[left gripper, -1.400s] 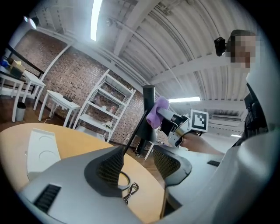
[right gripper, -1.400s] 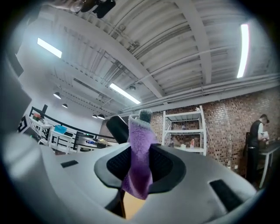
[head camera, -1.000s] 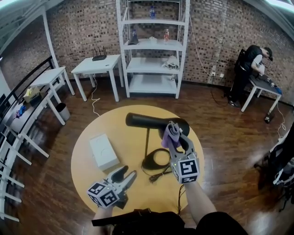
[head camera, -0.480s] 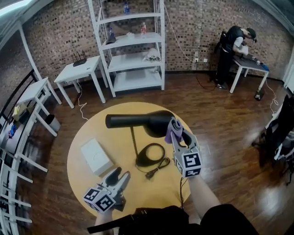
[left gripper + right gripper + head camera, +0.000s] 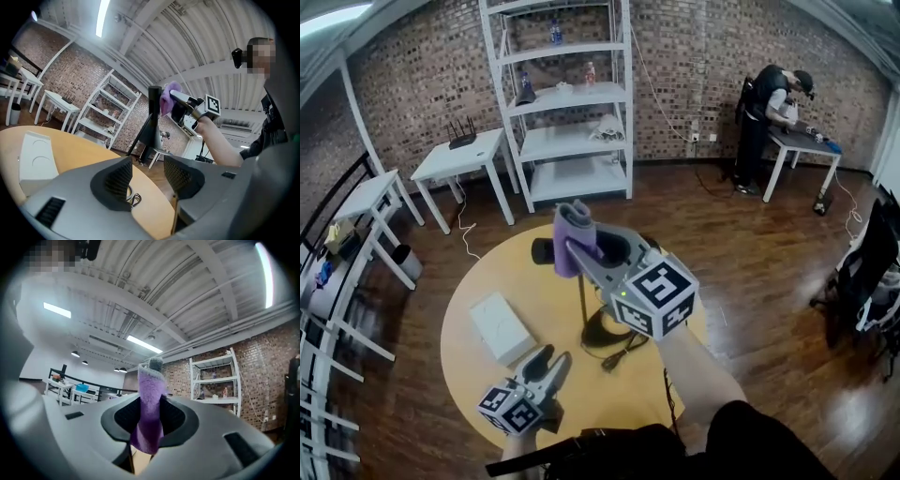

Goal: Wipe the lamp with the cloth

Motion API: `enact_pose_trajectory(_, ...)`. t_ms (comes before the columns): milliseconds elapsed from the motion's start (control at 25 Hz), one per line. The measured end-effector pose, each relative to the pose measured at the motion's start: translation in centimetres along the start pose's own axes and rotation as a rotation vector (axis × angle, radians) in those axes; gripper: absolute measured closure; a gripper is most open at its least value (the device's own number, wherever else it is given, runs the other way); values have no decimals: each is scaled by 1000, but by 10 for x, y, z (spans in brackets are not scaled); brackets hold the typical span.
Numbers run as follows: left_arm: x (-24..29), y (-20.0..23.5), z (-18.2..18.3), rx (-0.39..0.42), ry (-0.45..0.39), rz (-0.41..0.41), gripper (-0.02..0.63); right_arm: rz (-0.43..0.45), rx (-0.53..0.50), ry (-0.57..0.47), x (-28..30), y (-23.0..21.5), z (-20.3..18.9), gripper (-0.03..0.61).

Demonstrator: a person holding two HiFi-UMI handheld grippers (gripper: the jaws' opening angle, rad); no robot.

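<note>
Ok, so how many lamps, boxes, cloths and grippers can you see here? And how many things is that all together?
lamp: 1
white box: 1
purple cloth: 1
grippers: 2, the left gripper and the right gripper
Total: 5

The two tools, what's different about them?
The right tool pinches a purple cloth; the left tool has open jaws with nothing between them. The right tool is up by the lamp head; the left tool sits low over the table. Both are grey with two jaws.
</note>
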State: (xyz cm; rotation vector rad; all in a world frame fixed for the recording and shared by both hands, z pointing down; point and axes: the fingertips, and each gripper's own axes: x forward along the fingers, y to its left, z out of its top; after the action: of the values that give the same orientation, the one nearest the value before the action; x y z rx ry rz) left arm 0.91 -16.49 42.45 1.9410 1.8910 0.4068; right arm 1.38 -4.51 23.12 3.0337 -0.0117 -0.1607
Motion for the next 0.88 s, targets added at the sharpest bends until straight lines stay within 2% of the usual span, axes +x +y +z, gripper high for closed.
enact_pose_trajectory(160,-4,2,4,5,-21,6,410,2,-3,62,14,4,-16,482)
enact_pose_trajectory(400,0,2,3,4,-30,9,410,2,154,138,0,-35,-52,482)
enact_pose_trajectory(600,9,-6,-9,-4,-15,15,410,-50,260,221,-25,-81,-96,482)
enact_pose_trajectory(880,18,-8,-19,-2,0,35,410,-162,242,313,-64,-127,-145,480)
